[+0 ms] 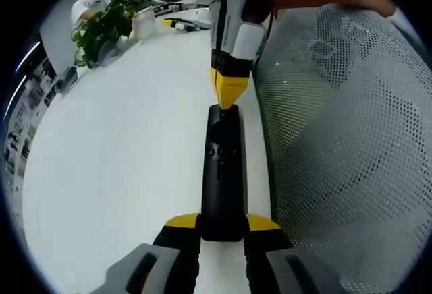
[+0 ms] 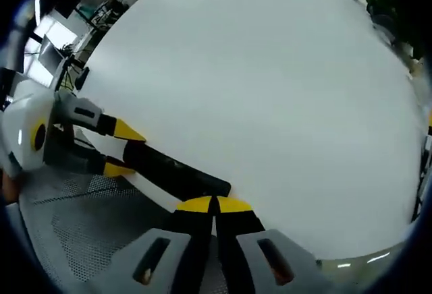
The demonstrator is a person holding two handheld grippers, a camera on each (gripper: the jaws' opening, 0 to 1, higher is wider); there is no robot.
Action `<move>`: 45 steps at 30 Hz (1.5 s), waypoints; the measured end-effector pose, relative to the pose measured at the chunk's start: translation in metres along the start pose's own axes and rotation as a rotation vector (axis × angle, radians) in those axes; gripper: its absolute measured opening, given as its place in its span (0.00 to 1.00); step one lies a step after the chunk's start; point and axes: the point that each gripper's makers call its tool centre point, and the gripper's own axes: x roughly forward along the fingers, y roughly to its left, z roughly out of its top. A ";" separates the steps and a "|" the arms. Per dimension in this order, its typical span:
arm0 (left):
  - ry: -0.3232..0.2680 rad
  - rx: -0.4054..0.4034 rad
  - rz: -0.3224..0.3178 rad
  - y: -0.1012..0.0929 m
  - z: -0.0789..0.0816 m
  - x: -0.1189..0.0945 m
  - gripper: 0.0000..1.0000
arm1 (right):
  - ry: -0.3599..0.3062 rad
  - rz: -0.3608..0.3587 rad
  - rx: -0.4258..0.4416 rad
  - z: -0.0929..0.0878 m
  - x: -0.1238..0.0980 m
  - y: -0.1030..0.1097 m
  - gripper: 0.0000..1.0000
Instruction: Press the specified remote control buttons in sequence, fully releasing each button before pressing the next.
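Left tongs [image 1: 221, 225] clamp the remote [image 1: 223, 172] above the desk [image 1: 121, 172]; right tongs [image 2: 214, 205], jaws together, touch its far end. We judge pressing underway, progress unclear.

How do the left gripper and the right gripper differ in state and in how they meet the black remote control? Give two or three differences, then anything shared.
The left gripper has its jaws apart, clamped on the near end of the remote control; the right gripper has its jaws shut together, holding nothing. The left gripper grasps the remote's sides, while the right gripper's closed tip meets its far end from above. Both have yellow jaw tips and both work at the edge of the white table.
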 end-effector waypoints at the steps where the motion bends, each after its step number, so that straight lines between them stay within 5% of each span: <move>1: 0.000 0.003 0.000 0.000 0.000 0.000 0.24 | -0.003 0.000 0.001 0.001 0.000 0.000 0.00; 9: -0.001 0.003 -0.001 0.000 0.000 0.000 0.24 | -0.019 -0.037 -0.057 0.006 0.001 0.001 0.00; 33: -0.004 -0.026 0.001 0.001 0.001 0.000 0.24 | 0.010 -0.051 -0.018 0.008 0.002 0.001 0.00; 45: -0.008 -0.019 0.004 0.001 0.001 0.000 0.24 | -0.048 0.037 0.128 0.006 0.000 -0.002 0.00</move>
